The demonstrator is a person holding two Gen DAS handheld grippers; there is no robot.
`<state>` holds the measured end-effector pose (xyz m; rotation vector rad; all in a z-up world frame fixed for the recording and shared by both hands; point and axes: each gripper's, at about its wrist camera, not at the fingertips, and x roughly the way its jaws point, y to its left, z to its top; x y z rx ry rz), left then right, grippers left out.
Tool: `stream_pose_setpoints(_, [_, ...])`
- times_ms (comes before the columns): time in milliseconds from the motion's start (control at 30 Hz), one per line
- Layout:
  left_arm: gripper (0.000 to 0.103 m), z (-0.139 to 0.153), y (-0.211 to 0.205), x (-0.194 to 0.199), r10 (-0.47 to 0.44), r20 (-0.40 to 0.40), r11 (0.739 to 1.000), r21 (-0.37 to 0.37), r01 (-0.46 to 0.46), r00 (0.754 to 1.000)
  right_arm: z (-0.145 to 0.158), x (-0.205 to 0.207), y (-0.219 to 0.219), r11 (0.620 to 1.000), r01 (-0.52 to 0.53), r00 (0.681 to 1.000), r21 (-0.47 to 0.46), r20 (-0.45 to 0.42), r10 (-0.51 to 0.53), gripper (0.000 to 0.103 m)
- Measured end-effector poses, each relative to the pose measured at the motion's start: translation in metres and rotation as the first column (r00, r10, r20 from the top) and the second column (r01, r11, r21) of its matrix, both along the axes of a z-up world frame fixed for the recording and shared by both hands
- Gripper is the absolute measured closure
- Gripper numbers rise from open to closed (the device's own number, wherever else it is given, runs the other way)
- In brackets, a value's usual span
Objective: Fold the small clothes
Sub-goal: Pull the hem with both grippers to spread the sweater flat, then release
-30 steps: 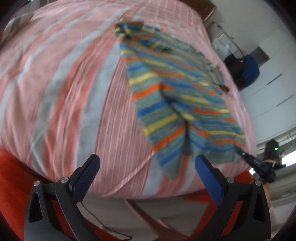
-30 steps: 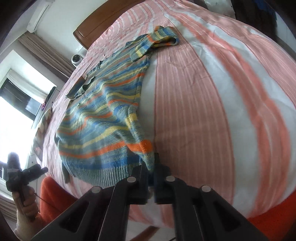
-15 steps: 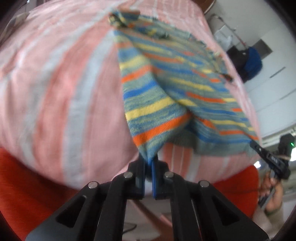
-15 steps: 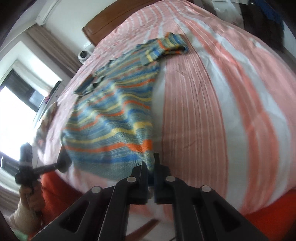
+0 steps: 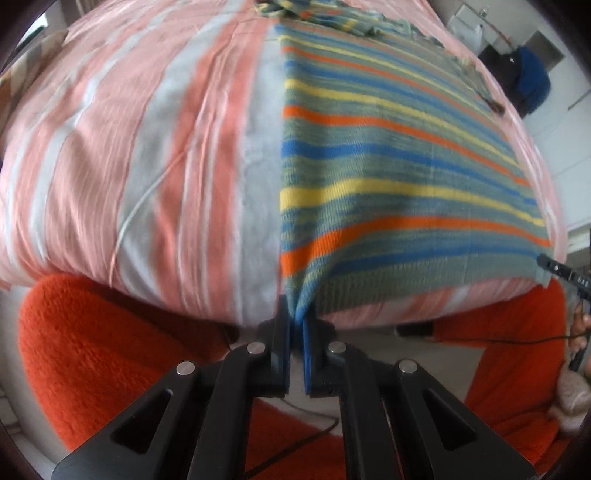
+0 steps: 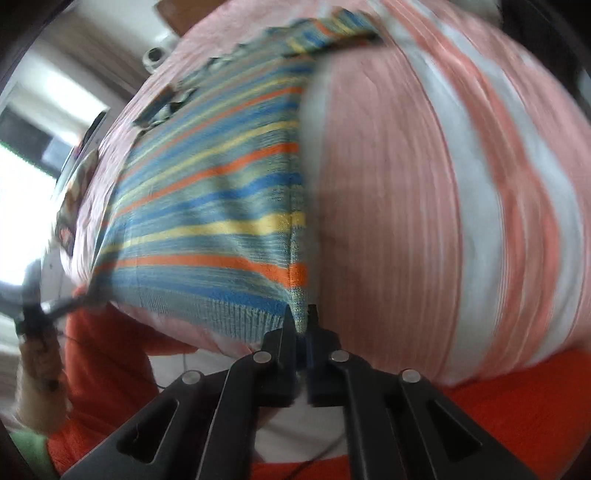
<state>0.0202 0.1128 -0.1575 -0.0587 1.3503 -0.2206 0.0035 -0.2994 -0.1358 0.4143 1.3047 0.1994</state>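
Across the pink-and-white striped bedspread (image 5: 155, 155) the left wrist view takes in a dark blue bag (image 5: 532, 85) by a white wall, while the right wrist view shows a bright window (image 6: 22, 184) and wooden headboard (image 6: 173, 14). On the bed lies the striped sweater (image 5: 388, 166), spread flat and taut, banded blue, yellow, orange and grey-green. Left gripper (image 5: 295, 325) is clenched on one hem corner; right gripper (image 6: 302, 325) is clamped on the opposite hem corner.

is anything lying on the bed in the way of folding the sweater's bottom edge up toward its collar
Nothing visible does. Both the left gripper and right gripper are shut on the striped sweater's hem corners, and the knit lies flat on the bedspread with nothing on top.
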Motion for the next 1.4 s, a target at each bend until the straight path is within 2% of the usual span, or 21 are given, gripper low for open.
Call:
stream_pose_setpoints(100, [0.101, 0.007, -0.001, 0.0, 0.005, 0.026, 1.0, 0.008, -0.005, 1.0, 0.008, -0.002, 0.0, 1.0, -0.004, 1.0, -0.016, 0.019, 0.004, 0.1])
stream_pose_setpoints(167, [0.101, 0.002, 0.002, 0.002, 0.017, 0.022, 0.999, 0.028, -0.017, 1.0, 0.007, 0.001, 0.003, 0.999, -0.017, 1.0, -0.043, 0.021, 0.018, 0.1])
stream_pose_setpoints(300, [0.1, -0.032, 0.011, 0.013, 0.084, -0.047, 0.995, 0.05, -0.081, 0.995, -0.028, 0.01, -0.001, 0.998, -0.002, 1.0, -0.064, -0.024, 0.0, 0.101])
stream_pose_setpoints(367, [0.098, -0.035, 0.011, 0.015, 0.106, -0.065, 0.994, 0.048, -0.103, 0.992, -0.03, 0.01, -0.001, 0.998, 0.012, 1.0, -0.061, -0.022, -0.013, 0.101])
stream_pose_setpoints(433, [0.09, -0.036, 0.01, 0.013, 0.109, -0.085, 0.993, 0.062, -0.103, 0.99, -0.026, 0.007, -0.002, 0.998, 0.013, 1.0, -0.06, -0.012, -0.013, 0.099])
stream_pose_setpoints(467, [0.087, -0.035, 0.014, 0.008, 0.112, -0.091, 0.992, 0.064, -0.107, 0.989, -0.024, 0.004, -0.004, 0.998, 0.017, 1.0, -0.064, -0.012, -0.017, 0.097])
stream_pose_setpoints(533, [0.077, -0.028, 0.02, 0.0, 0.119, -0.08, 0.99, 0.088, -0.112, 0.99, -0.019, -0.003, -0.01, 0.997, 0.031, 0.999, -0.07, -0.021, -0.033, 0.074])
stream_pose_setpoints(600, [0.07, -0.007, 0.029, -0.009, 0.132, -0.02, 0.986, 0.103, -0.13, 0.991, -0.013, -0.008, -0.016, 0.996, 0.05, 0.998, -0.068, -0.024, -0.052, 0.065])
stream_pose_setpoints(633, [0.064, 0.006, 0.032, -0.01, 0.144, 0.02, 0.984, 0.102, -0.145, 0.989, -0.005, -0.012, -0.021, 0.995, 0.065, 0.998, -0.082, -0.014, -0.066, 0.064])
stream_pose_setpoints(667, [0.059, 0.013, 0.036, -0.009, 0.152, 0.05, 0.983, 0.095, -0.156, 0.987, 0.004, -0.014, -0.025, 0.991, 0.073, 0.997, -0.112, 0.003, -0.073, 0.064])
stream_pose_setpoints(733, [0.04, 0.044, 0.038, -0.006, 0.161, 0.149, 0.983, 0.063, -0.172, 0.976, 0.027, -0.016, -0.028, 0.974, 0.076, 0.996, -0.212, 0.069, -0.063, 0.063])
stream_pose_setpoints(800, [0.032, 0.072, 0.024, 0.01, 0.142, 0.257, 0.988, 0.019, -0.152, 0.956, 0.049, -0.01, -0.023, 0.956, 0.066, 0.989, -0.287, 0.143, -0.025, 0.062])
stream_pose_setpoints(867, [0.028, 0.08, 0.009, 0.02, 0.106, 0.306, 0.994, -0.008, -0.109, 0.946, 0.069, 0.003, -0.008, 0.952, 0.036, 0.974, -0.305, 0.225, 0.036, 0.055])
stream_pose_setpoints(933, [0.028, 0.079, -0.011, 0.036, 0.06, 0.349, 0.998, -0.022, -0.055, 0.935, 0.08, 0.016, 0.011, 0.961, 0.0, 0.954, -0.276, 0.288, 0.083, 0.053])
stream_pose_setpoints(1000, [0.028, 0.064, -0.024, 0.046, 0.02, 0.364, 1.0, -0.008, -0.018, 0.931, 0.078, 0.032, 0.034, 0.971, -0.056, 0.933, -0.233, 0.333, 0.134, 0.053])
stream_pose_setpoints(1100, [0.029, 0.026, -0.028, 0.048, 0.021, 0.283, 0.999, 0.025, -0.029, 0.959, 0.051, 0.048, 0.063, 0.965, -0.124, 0.929, -0.231, 0.314, 0.194, 0.053])
stream_pose_setpoints(1167, [0.031, 0.001, -0.027, 0.043, 0.039, 0.191, 0.998, 0.044, -0.048, 0.981, 0.023, 0.05, 0.072, 0.956, -0.164, 0.945, -0.242, 0.239, 0.223, 0.053])
stream_pose_setpoints(1233, [0.027, -0.018, -0.014, 0.028, 0.05, 0.123, 0.993, 0.103, -0.063, 0.991, -0.003, 0.043, 0.07, 0.942, -0.195, 0.964, -0.272, 0.124, 0.235, 0.053])
stream_pose_setpoints(1333, [0.027, -0.027, 0.004, 0.006, 0.046, 0.033, 0.982, 0.181, -0.052, 0.998, -0.008, 0.019, 0.057, 0.935, -0.213, 0.97, -0.283, 0.055, 0.238, 0.053])
stream_pose_setpoints(1367, [0.03, -0.031, 0.014, -0.003, 0.055, -0.013, 0.979, 0.197, -0.052, 0.998, -0.009, 0.013, 0.051, 0.935, -0.221, 0.973, -0.278, 0.005, 0.231, 0.053])
stream_pose_setpoints(1400, [0.036, -0.031, 0.02, -0.007, 0.067, -0.027, 0.98, 0.19, -0.061, 0.997, -0.008, 0.006, 0.044, 0.938, -0.226, 0.974, -0.263, -0.037, 0.224, 0.053])
